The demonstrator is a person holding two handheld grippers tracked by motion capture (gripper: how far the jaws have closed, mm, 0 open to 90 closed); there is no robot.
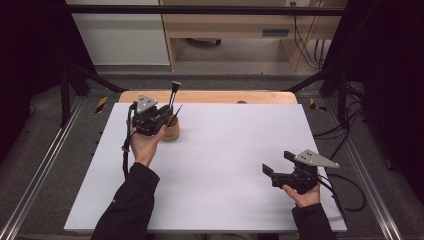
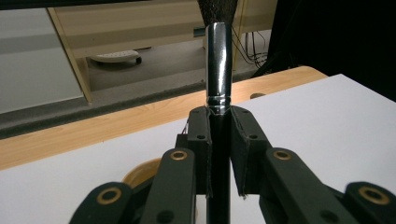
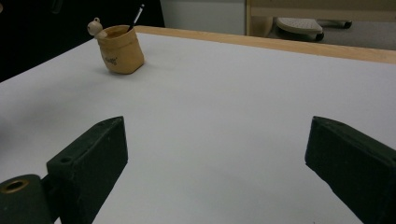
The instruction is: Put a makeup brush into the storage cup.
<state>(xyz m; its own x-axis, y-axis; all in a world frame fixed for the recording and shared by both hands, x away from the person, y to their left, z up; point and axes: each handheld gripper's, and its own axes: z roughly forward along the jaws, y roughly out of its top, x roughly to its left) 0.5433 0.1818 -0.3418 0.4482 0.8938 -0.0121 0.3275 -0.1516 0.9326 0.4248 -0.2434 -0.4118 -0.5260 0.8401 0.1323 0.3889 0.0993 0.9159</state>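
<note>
Holding a brush [image 2: 218,65] is what my left gripper [image 2: 219,122] does right now. Its two black jaws press on the thin dark handle from both sides, just under the shiny silver part. The brush stands straight up, and its dark hairs poke out at the top of the left gripper view. From the high view, my left gripper [image 1: 162,112] is at the far left part of the white table [image 1: 225,165], and the brush [image 1: 174,92] sticks up above it. Just beside that gripper sits a small tan cup [image 1: 171,131]. A thin dark stick [image 1: 175,114] leans out of the cup.

From the right gripper view, the cup [image 3: 120,50] looks like a soft little bag with a tiny round knob on its rim, and the stick [image 3: 137,17] is in it.

My right gripper [image 1: 278,163] rests low near the front right of the table, well apart from the cup. Its jaws are spread wide, with only bare table between them.
</note>
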